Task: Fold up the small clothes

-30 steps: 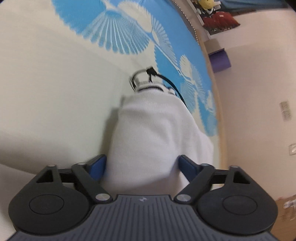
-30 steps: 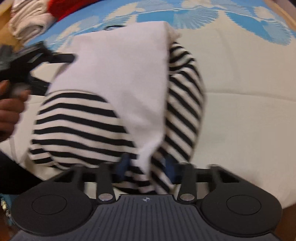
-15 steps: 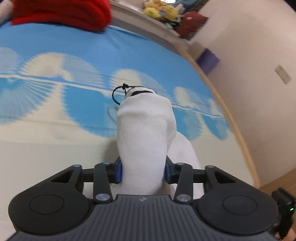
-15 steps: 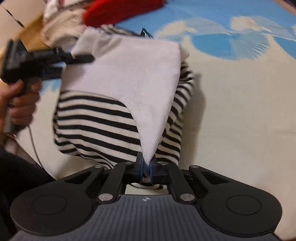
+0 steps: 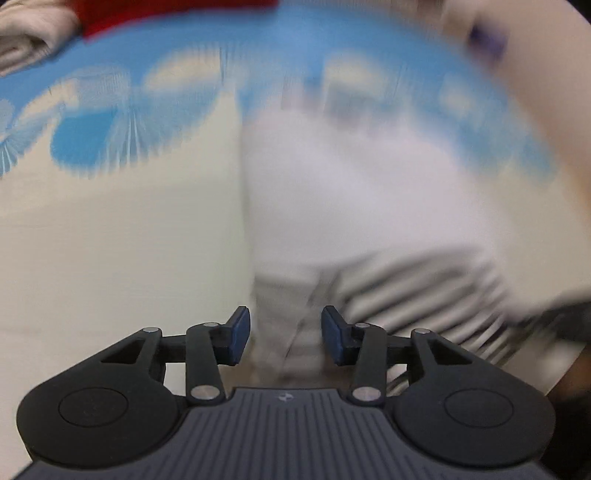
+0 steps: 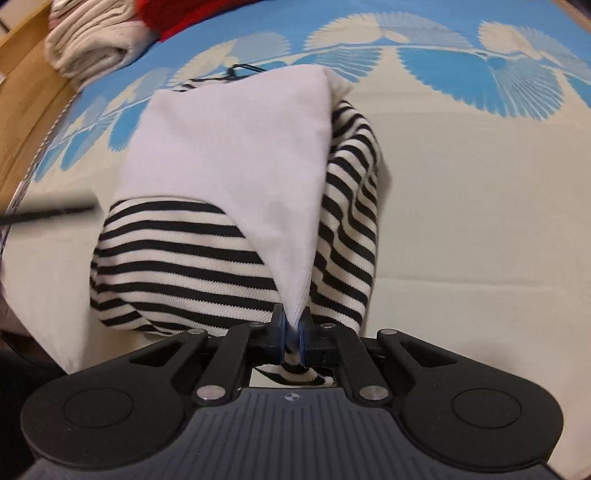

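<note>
At the far left of our right view, a folded cream stack and a red garment sit at the bed's edge; they look finished, though we cannot say how they got there. The garment in hand lies mid-bed on the blue-and-cream bedspread, a white panel over black-and-white stripes, bunched and partly raised, not flat.

Our left claw stands half spread. Its jaws have just been closing, and white cloth shows between the pads, but the blurred left view does not let us tell whether they press on it. The garment fills the middle of that view, its striped part toward the right.

Our right claw has its jaws pressed nearly together, pinching the white panel's lower corner; they have just closed on it, with striped fabric tucked beneath.

We judge this garment is mid-fold: one corner is gripped, the cloth is still bulky, and the flattening and final folds remain, as does placing it by the stack.
</note>
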Tool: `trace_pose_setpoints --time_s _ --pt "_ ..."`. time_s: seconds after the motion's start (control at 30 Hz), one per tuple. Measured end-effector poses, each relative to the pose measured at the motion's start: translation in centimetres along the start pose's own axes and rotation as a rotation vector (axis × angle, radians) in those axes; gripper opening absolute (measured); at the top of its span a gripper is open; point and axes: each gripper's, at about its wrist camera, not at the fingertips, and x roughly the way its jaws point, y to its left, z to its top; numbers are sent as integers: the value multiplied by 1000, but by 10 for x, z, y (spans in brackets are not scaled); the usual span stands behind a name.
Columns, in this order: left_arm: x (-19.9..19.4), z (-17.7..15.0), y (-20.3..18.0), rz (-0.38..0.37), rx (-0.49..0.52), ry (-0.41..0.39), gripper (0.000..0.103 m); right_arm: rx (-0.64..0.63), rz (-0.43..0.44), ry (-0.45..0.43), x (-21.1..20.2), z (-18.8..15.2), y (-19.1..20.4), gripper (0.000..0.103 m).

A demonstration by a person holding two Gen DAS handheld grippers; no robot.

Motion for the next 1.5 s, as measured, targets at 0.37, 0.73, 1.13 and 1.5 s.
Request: trace_pose_setpoints --time_s 0.37,0.73,1.13,1.5 --pt "-38 12 15 -72 -79 -148 51 163 54 -359 -54 35 -8 45" --pt "-12 21 10 -79 -76 -76 54 291 94 -314 45 109 -23 39" --pt "-13 22 11 -77 -25 -59 62 228 -123 -366 60 119 -9 6" --pt "-7 19 -5 -76 27 -50 64 -121 -34 -307 7 66 39 15"
